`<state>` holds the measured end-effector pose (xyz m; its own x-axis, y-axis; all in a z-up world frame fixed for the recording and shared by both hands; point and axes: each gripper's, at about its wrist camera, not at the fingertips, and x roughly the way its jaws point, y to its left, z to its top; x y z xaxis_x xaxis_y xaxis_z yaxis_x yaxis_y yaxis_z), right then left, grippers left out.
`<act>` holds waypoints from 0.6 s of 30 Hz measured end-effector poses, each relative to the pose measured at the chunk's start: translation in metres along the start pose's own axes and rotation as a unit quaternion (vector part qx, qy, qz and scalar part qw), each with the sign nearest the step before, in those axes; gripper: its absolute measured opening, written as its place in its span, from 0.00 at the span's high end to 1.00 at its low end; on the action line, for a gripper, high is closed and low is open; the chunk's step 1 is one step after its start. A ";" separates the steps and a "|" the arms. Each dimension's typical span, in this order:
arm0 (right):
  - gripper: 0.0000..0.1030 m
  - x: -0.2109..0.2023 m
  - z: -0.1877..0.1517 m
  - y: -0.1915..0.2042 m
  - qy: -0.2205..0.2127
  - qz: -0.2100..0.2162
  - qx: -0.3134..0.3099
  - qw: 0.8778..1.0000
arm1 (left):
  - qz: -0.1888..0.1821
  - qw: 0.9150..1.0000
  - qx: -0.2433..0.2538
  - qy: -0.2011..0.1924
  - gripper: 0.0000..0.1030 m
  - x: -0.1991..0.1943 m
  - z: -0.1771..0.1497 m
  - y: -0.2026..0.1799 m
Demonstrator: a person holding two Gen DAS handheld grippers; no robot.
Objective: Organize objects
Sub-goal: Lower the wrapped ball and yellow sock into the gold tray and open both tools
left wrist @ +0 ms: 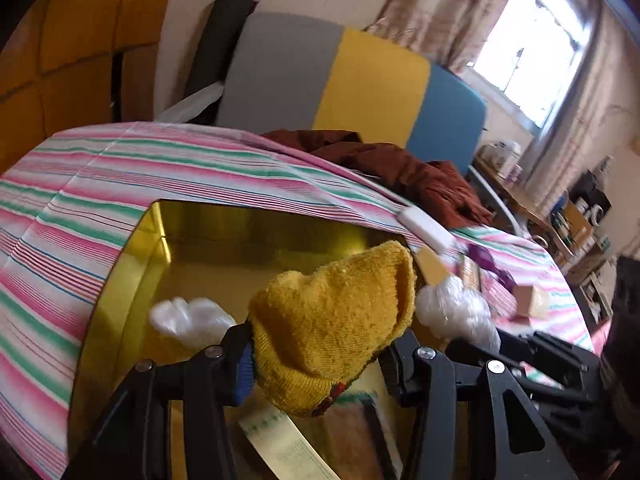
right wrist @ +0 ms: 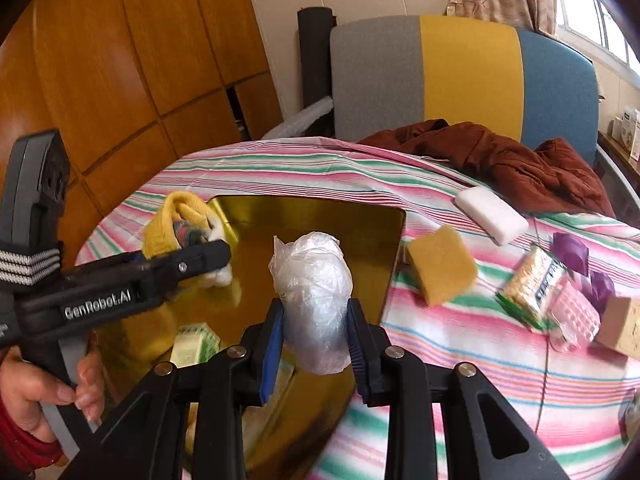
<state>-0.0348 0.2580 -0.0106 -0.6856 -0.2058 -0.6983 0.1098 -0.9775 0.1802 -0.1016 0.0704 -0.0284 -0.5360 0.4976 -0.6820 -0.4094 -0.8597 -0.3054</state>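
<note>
A home bedroom: striped bedsheet point(right wrist: 460, 360), wooden wardrobe point(right wrist: 120, 60), curtained window point(left wrist: 532, 52).

Pink, green and white stripes are running across the cotton bedsheet point(right wrist: 460, 364); the knitted mustard-yellow sock point(left wrist: 332, 320) is showing against the shiny gold metal tray point(right wrist: 360, 224); blue pads are lining black jaws.
</note>
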 end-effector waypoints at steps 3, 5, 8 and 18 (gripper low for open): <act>0.64 0.019 0.011 -0.001 0.009 -0.016 0.000 1.000 | 0.024 1.000 -0.005 0.010 0.51 0.014 0.013 0.012; 0.62 0.026 0.013 -0.004 0.017 -0.043 0.008 0.999 | 0.033 0.999 -0.009 0.020 0.51 0.025 0.020 0.018; 0.62 0.017 0.008 -0.014 0.009 -0.022 0.044 0.999 | 0.054 0.998 -0.013 0.035 0.51 0.041 0.028 0.029; 0.62 -0.018 -0.010 -0.027 -0.017 -0.010 0.056 0.998 | 0.107 0.990 -0.092 -0.008 0.04 0.036 0.038 0.059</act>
<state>-0.0183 0.2878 -0.0101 -0.7110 -0.1830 -0.6790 0.0167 -0.9697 0.2439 -0.1734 0.0418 -0.0455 -0.6089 0.3021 -0.7335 -0.1437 -0.9514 -0.2725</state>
